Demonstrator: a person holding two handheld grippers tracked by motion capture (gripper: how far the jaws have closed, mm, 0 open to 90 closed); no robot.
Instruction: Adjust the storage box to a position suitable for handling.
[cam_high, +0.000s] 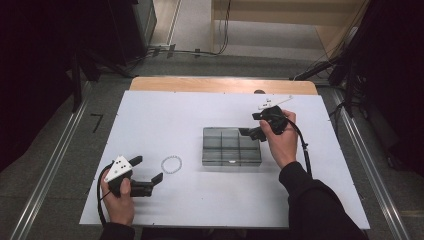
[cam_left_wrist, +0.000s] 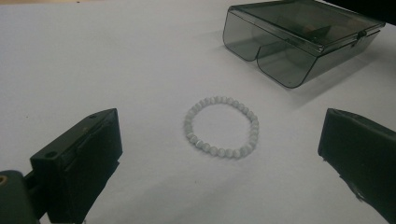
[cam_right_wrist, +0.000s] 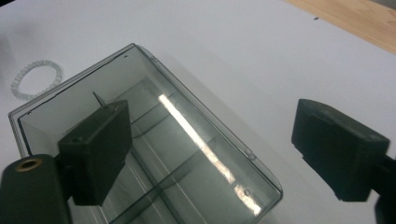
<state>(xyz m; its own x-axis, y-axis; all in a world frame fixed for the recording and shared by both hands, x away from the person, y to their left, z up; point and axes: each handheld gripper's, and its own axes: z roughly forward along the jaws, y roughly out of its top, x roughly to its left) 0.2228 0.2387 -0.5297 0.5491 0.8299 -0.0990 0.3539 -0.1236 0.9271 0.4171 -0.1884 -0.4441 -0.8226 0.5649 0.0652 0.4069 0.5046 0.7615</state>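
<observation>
A bracelet of small white beads (cam_high: 171, 164) (cam_left_wrist: 221, 127) (cam_right_wrist: 37, 79) lies flat on the white tabletop (cam_high: 165, 115). My left gripper (cam_high: 147, 169) (cam_left_wrist: 217, 140) stands open just short of the bracelet, a jaw off to each side and not touching it. A smoky clear compartment box (cam_high: 231, 146) (cam_left_wrist: 299, 37) (cam_right_wrist: 140, 154) sits in the middle with its lid down. My right gripper (cam_high: 251, 124) (cam_right_wrist: 212, 116) is open at the box's far right corner. One jaw hangs over the lid and the other over bare table beside the box.
The table's wooden far edge (cam_high: 220, 85) (cam_right_wrist: 355, 18) lies beyond the white sheet. Metal rails (cam_high: 50, 170) run along the floor on both sides. Cables trail from both grippers. White surface lies bare left of the box and along the front.
</observation>
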